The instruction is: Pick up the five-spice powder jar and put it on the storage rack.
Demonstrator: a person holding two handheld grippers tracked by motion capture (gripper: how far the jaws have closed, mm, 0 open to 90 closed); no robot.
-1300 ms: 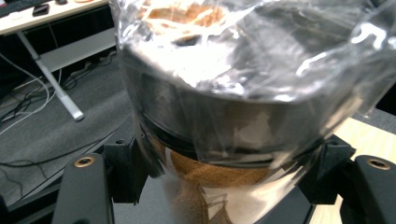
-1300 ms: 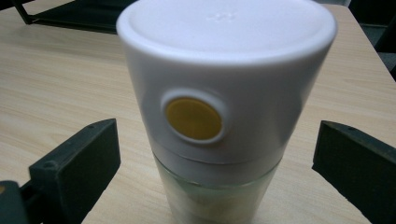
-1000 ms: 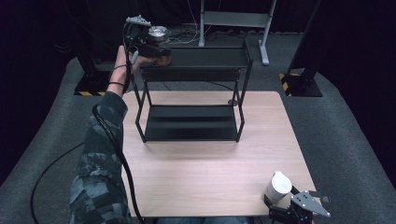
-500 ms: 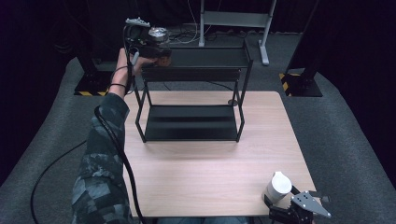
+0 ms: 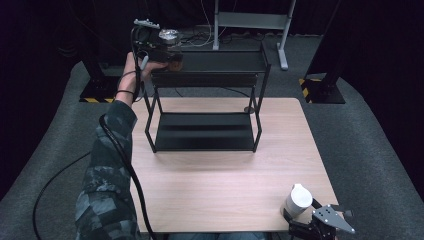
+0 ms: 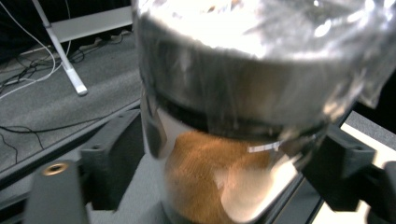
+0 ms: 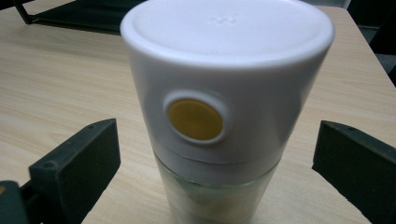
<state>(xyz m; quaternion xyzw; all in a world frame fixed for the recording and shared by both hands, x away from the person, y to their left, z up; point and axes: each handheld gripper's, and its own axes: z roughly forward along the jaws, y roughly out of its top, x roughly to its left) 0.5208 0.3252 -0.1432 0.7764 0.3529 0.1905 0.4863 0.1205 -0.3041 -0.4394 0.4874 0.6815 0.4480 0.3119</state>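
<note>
Jar (image 6: 224, 140) – silver lid, brown powder | left gripper (image 5: 167, 55) clamps it | right gripper (image 7: 210, 182) spread around white-capped bottle (image 7: 219, 107)

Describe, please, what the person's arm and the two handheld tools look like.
The left arm wears a camouflage sleeve and a dark wristband. A black cable trails from the left claw. The right claw is black, topped by a grey three-cornered plate with round studs.

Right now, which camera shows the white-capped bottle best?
The right gripper view: the bottle shows close up between the open jaws, white cap, yellow button, glass below. The high view shows it small at the table's near right corner.
</note>
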